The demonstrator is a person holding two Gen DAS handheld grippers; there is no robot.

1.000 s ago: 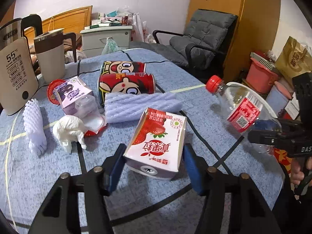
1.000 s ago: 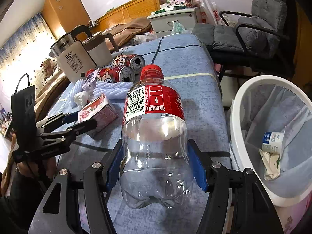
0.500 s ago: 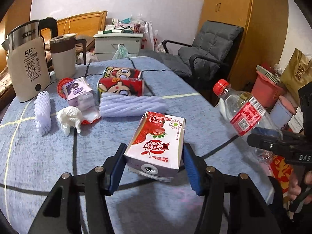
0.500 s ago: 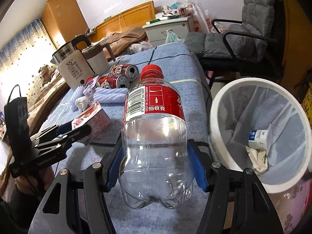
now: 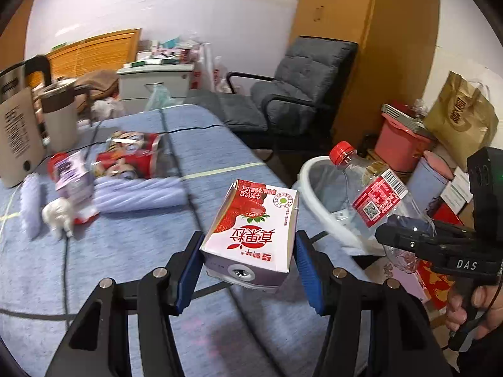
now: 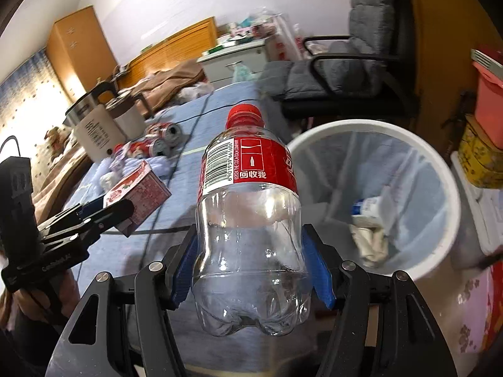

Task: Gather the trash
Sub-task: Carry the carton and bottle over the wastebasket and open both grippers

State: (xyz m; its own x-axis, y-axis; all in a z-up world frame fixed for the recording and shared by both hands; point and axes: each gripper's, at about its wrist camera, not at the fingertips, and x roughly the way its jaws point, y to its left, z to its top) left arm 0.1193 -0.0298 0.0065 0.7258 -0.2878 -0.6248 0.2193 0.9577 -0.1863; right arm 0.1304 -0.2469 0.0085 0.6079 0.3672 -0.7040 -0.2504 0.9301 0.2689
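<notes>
My left gripper (image 5: 248, 270) is shut on a strawberry milk carton (image 5: 254, 229) and holds it above the blue table's right side; the carton also shows in the right wrist view (image 6: 138, 193). My right gripper (image 6: 251, 276) is shut on a clear plastic bottle (image 6: 251, 220) with a red cap and label, held beside the white trash bin (image 6: 446, 176). The bottle (image 5: 374, 194) and the bin's rim (image 5: 309, 182) also show in the left wrist view. The bin holds a small carton and crumpled paper.
On the table (image 5: 125, 267) lie two red cans (image 5: 132, 157), a purple foam sleeve (image 5: 138, 194), a small purple box (image 5: 74, 172), white crumpled trash (image 5: 58, 216) and a kettle (image 5: 15, 132). A grey armchair (image 5: 295, 94) stands behind. Pink tubs and a brown paper bag (image 5: 459, 119) sit right.
Both grippers have lifted and moved right toward the bin with their loads. The bin's rim has come into the left wrist view.
</notes>
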